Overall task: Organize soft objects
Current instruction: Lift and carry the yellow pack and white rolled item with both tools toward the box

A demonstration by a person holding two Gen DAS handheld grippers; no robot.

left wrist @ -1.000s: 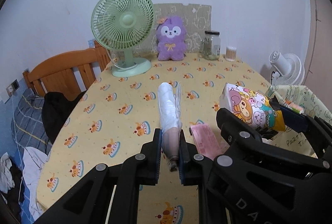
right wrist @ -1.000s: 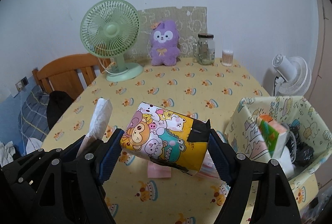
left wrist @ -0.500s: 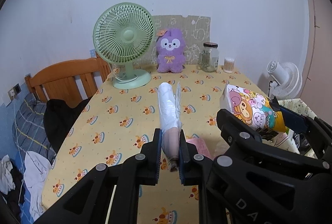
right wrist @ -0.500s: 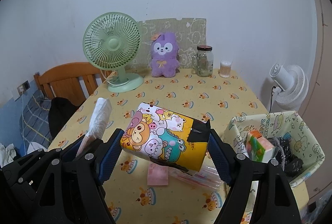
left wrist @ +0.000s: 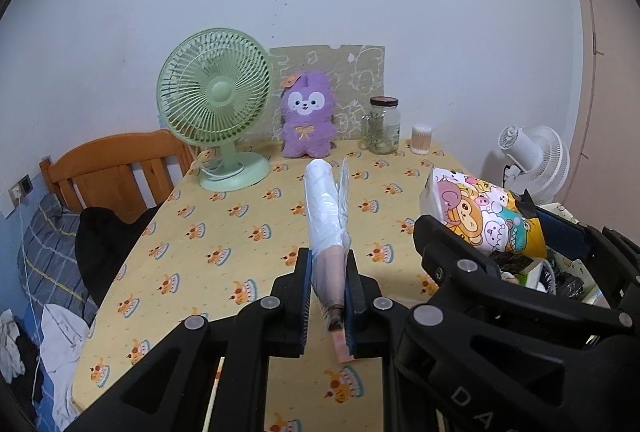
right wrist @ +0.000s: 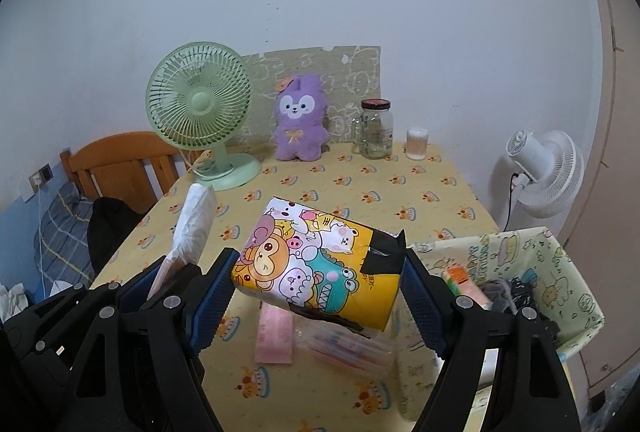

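Observation:
My left gripper (left wrist: pixel 328 286) is shut on a slim white plastic-wrapped pack (left wrist: pixel 325 216), held edge-up above the yellow tablecloth (left wrist: pixel 224 232); the same white pack (right wrist: pixel 194 220) shows at the left of the right wrist view. My right gripper (right wrist: pixel 318 292) is shut on a cartoon-printed tissue pack (right wrist: pixel 320 268), lifted over the table; this tissue pack (left wrist: pixel 484 216) also appears at the right of the left wrist view. A fabric basket (right wrist: pixel 572 272) with soft items inside stands off the table's right edge. A pink packet (right wrist: pixel 274 336) and a clear packet (right wrist: pixel 344 346) lie below the held tissue pack.
At the table's far end stand a green fan (left wrist: pixel 214 104), a purple plush rabbit (left wrist: pixel 306 120), a glass jar (left wrist: pixel 382 124) and a cotton swab tub (left wrist: pixel 421 138). A wooden chair (left wrist: pixel 116 168) and bedding are at the left, a white floor fan (right wrist: pixel 544 168) at the right.
Both grippers have risen and drawn back with their packs still held, so more of the table and the whole basket show. The grips have not changed.

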